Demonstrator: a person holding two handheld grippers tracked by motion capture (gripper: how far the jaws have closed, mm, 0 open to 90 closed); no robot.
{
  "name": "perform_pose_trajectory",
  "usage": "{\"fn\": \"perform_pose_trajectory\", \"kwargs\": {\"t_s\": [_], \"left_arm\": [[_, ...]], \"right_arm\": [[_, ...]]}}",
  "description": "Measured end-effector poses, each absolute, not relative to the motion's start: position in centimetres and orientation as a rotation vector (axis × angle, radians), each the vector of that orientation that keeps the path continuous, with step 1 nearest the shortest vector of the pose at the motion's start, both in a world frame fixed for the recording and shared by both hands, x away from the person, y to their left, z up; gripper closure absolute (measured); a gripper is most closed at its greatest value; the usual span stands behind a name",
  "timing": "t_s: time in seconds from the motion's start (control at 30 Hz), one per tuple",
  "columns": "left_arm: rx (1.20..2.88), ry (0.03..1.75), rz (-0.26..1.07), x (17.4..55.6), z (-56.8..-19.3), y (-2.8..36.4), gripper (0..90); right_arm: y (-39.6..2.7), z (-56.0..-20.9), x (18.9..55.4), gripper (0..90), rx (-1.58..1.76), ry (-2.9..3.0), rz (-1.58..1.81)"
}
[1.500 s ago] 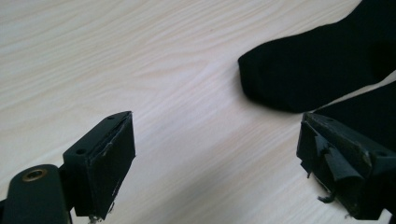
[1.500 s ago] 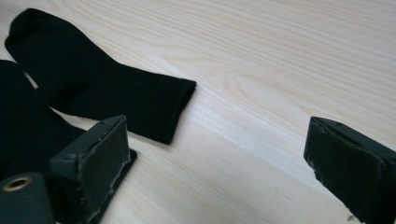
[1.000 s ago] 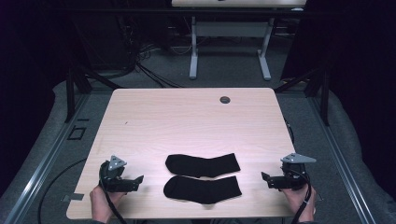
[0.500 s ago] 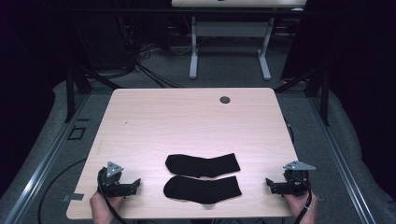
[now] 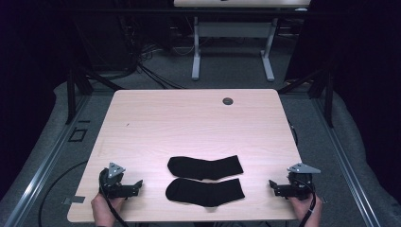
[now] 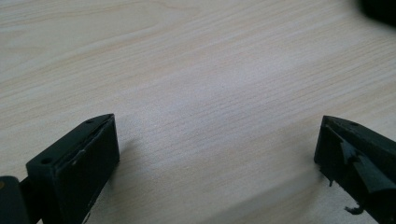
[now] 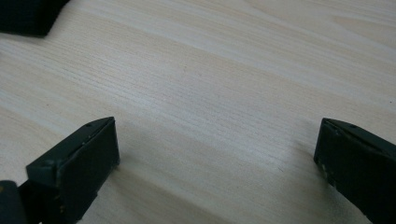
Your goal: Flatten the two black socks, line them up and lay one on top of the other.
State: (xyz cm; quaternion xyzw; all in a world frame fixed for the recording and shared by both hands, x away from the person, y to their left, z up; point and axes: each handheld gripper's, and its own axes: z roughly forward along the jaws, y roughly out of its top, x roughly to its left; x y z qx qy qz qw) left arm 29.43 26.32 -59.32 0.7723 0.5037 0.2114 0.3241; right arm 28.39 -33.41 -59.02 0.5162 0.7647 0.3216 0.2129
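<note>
Two black socks lie flat, side by side, near the front of the wooden table (image 5: 189, 123): a farther sock (image 5: 204, 167) and a nearer sock (image 5: 204, 191). My left gripper (image 5: 137, 187) rests low at the table's front left and points toward the socks, a short gap away. Its jaws have just been opening and stand open (image 6: 215, 123) over bare wood with nothing between them. A sock corner (image 6: 380, 9) shows at the top right of that view. My right gripper (image 5: 273, 186) sits at the front right, open (image 7: 217, 123) and empty, with a sock's edge (image 7: 25, 16) at the upper left.
A round dark grommet hole (image 5: 228, 100) sits near the table's far edge. Behind the table stand a white desk frame (image 5: 196, 47) and loose cables (image 5: 146, 71) on grey carpet. Metal rails (image 5: 47, 161) run along both sides of the floor.
My right gripper has sunk toward the tabletop near the front edge. The left gripper has barely shifted. Both socks lie as before.
</note>
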Motion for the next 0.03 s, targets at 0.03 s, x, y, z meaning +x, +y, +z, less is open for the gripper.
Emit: {"fn": "perform_pose_trajectory", "kwargs": {"t_s": [0.03], "left_arm": [[2.026, 1.321, 0.555, 29.43, -59.32, 26.32, 0.0]], "right_arm": [[-33.42, -59.01, 28.38, 0.0, 1.433, 2.123, 0.892]]}}
